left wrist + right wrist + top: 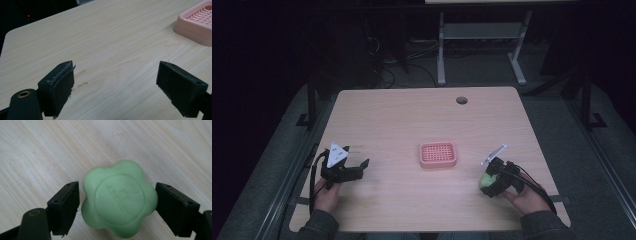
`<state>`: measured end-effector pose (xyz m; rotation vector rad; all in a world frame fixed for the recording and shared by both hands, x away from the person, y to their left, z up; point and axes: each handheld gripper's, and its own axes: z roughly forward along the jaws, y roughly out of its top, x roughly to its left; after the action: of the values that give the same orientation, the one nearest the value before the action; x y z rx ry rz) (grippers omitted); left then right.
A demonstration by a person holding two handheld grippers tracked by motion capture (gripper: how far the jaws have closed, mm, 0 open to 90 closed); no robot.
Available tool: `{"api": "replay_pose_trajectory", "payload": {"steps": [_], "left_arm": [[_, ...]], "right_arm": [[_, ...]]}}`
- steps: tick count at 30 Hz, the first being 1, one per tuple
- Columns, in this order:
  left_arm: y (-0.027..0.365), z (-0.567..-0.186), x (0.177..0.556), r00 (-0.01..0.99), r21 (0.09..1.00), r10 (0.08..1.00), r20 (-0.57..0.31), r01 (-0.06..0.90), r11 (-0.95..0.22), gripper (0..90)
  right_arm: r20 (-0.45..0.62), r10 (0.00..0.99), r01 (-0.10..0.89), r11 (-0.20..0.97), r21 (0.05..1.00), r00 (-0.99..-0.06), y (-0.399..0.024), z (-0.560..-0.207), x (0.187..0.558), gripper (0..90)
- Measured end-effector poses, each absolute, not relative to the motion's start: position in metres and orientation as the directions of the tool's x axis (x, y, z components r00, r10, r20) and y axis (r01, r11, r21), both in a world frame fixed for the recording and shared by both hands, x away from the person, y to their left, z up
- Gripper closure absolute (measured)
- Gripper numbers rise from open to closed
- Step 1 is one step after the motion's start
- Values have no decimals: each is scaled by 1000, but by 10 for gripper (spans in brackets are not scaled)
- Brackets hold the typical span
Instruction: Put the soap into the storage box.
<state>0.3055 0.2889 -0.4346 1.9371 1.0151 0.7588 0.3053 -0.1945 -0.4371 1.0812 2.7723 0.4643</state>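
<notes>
Wooden table (412,120): 1 pink tray (438,154), 1 green soap (118,198), 2 hand-held grippers.

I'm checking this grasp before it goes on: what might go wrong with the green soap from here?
1. The green soap is lobed and rounded; the right gripper has its jaws at its sides, so it may slip or twist out when squeezed.
2. The pink soap dish sits apart toward the table centre; a loose hold could drop the soap on the way, if it is headed there.
</notes>
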Motion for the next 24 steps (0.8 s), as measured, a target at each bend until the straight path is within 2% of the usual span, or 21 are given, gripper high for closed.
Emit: {"api": "replay_pose_trajectory", "payload": {"steps": [10,24], "left_arm": [[289,-434,306,497,857,857,139,373,-356,142],[290,-434,306,497,857,856,139,373,-356,142]], "right_arm": [[-14,685,650,699,298,-729,-192,-443,309,229],[-1,693,660,687,303,-721,-193,-445,309,247]]}}
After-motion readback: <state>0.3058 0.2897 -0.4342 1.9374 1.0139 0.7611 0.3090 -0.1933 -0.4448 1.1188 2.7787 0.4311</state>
